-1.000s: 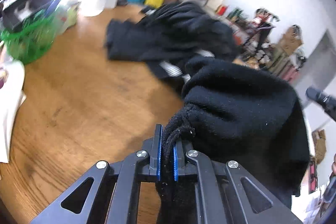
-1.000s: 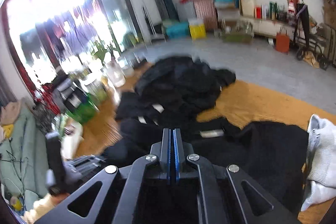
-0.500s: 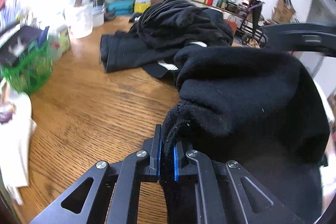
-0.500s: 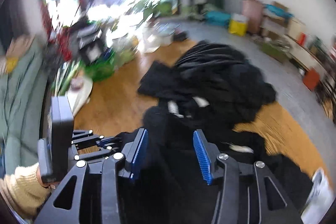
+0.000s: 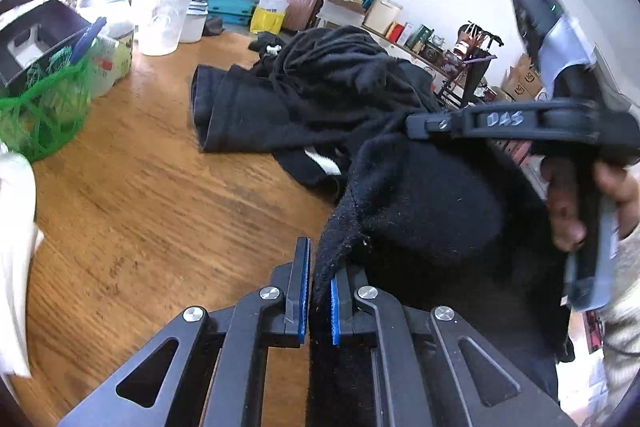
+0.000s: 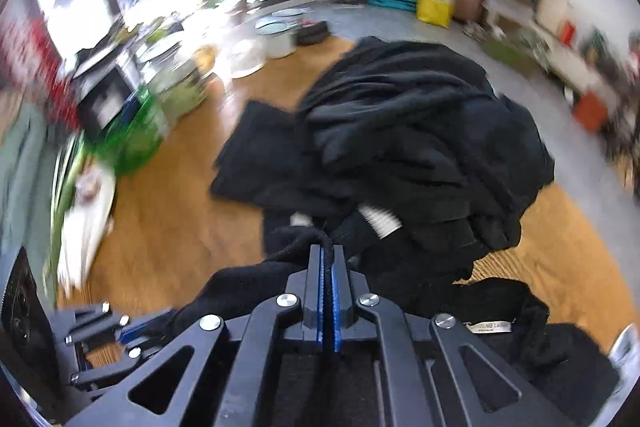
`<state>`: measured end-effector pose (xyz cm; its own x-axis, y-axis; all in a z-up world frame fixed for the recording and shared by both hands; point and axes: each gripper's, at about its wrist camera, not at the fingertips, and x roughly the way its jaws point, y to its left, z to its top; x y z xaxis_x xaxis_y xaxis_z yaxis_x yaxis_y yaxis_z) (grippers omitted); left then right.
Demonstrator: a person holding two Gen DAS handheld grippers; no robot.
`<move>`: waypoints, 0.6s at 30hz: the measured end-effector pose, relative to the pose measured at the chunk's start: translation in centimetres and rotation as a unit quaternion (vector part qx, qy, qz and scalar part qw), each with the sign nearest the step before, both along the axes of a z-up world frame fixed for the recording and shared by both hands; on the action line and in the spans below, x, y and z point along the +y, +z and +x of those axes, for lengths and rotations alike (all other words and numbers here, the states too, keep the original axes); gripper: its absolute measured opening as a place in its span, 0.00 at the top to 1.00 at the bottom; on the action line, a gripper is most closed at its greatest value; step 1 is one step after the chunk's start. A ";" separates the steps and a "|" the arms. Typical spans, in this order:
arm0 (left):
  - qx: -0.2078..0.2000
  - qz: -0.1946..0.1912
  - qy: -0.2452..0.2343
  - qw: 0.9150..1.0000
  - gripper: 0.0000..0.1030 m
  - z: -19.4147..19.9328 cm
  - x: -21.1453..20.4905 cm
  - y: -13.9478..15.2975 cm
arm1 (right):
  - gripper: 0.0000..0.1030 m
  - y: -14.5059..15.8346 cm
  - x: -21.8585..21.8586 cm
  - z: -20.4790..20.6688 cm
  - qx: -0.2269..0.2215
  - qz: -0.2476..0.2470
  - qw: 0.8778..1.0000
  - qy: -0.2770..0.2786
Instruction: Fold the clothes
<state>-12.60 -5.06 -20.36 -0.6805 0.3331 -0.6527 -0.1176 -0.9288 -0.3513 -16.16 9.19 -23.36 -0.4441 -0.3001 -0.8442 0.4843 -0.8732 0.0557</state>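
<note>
My left tongs clench a bunched edge of the black garment, lifted over the near edge of the table. My right tongs clamp another fold of the same cloth. It is soft, light and limp, so it sags between the two grips; hems or corners hold best. Half a second ago the right jaws stood wide over the cloth; now they pinch it. The black pile lies toward the far edge.
</note>
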 end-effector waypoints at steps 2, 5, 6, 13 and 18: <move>-0.012 -0.009 0.004 1.000 0.87 -0.3 0.1 -0.5 | 0.96 -0.9 0.2 -1.0 0.001 -0.009 1.000 -0.006; -0.036 -0.028 0.017 0.999 0.64 0.1 -0.3 -0.9 | 0.84 -3.3 -0.2 -2.0 -0.004 -0.002 1.000 -0.022; -0.036 -0.030 0.023 0.999 0.54 0.4 -0.5 -0.7 | 0.76 -3.7 -0.1 -2.1 0.000 -0.002 1.000 -0.027; -0.013 -0.013 0.031 0.999 0.40 2.8 -2.2 1.3 | 0.52 0.6 5.1 -0.7 0.051 -0.069 0.994 -0.066; 0.033 -0.111 0.028 0.993 0.40 4.0 0.2 4.4 | 0.49 4.7 11.6 6.5 0.085 -0.063 0.992 -0.068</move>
